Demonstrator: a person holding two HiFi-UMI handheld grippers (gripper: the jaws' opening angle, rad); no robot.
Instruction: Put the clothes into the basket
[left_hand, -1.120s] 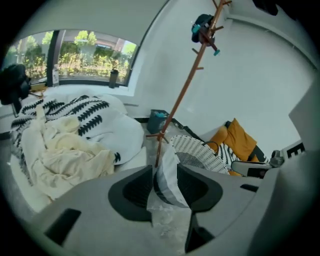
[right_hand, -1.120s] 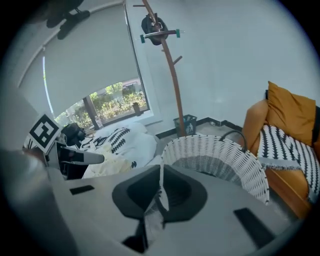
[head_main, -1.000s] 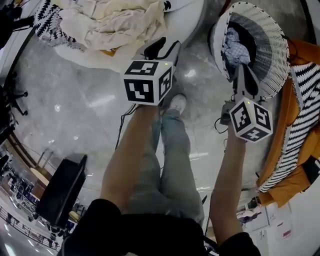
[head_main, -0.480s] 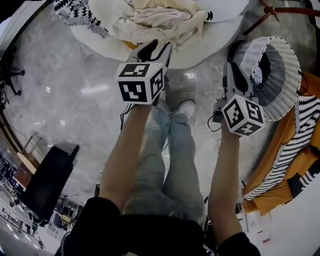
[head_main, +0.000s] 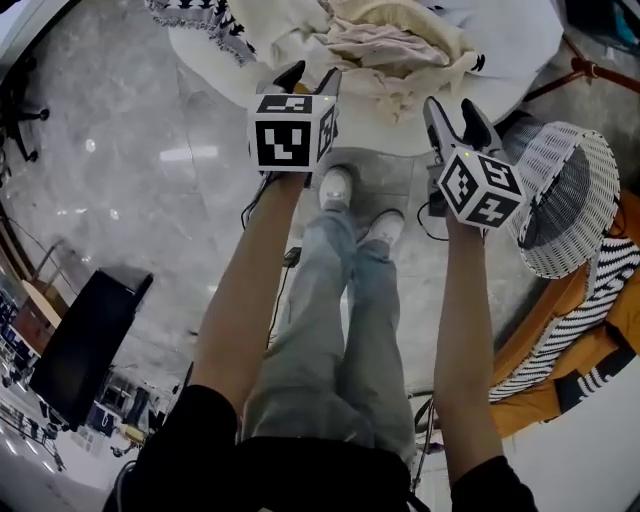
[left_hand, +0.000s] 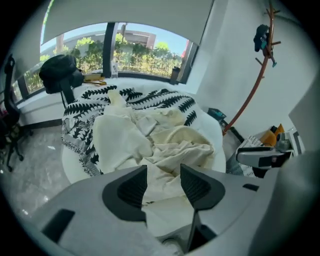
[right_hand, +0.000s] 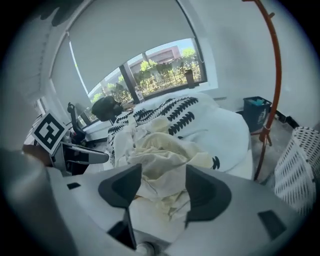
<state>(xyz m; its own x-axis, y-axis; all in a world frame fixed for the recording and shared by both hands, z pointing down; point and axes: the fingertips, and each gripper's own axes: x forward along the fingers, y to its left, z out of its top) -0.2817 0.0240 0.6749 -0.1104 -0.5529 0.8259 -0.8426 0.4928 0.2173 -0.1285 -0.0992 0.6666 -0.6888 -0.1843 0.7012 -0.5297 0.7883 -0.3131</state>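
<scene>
- While both grippers hang short of the heap, the cream clothes (head_main: 385, 45) lie crumpled on a white rounded surface (head_main: 500, 30) at the top of the head view. A black-and-white patterned cloth (head_main: 200, 18) lies at the heap's upper left.
- The left gripper (head_main: 311, 75) has its jaws spread. They have just been opening, and nothing sits between them; the cream folds show only beyond the gap.
- The right gripper (head_main: 450, 112) is likewise spread after just opening, and it is empty, aimed at the near edge of the same heap.
- The white woven basket (head_main: 565, 200) stands on the floor at the right of the head view, just beside the white surface.
- The clothes look soft, limp and light. They should drape and trail when lifted, and are neither fragile nor likely to slip from ribbed pads.
- A raised ridge of bunched folds at the heap's near edge looks like the best hold, since several layers give the jaws something to bite.
- Taking one garment at two points apart would likely keep its tail from dragging.
- Tangled layers may pull a neighbouring piece along.
</scene>
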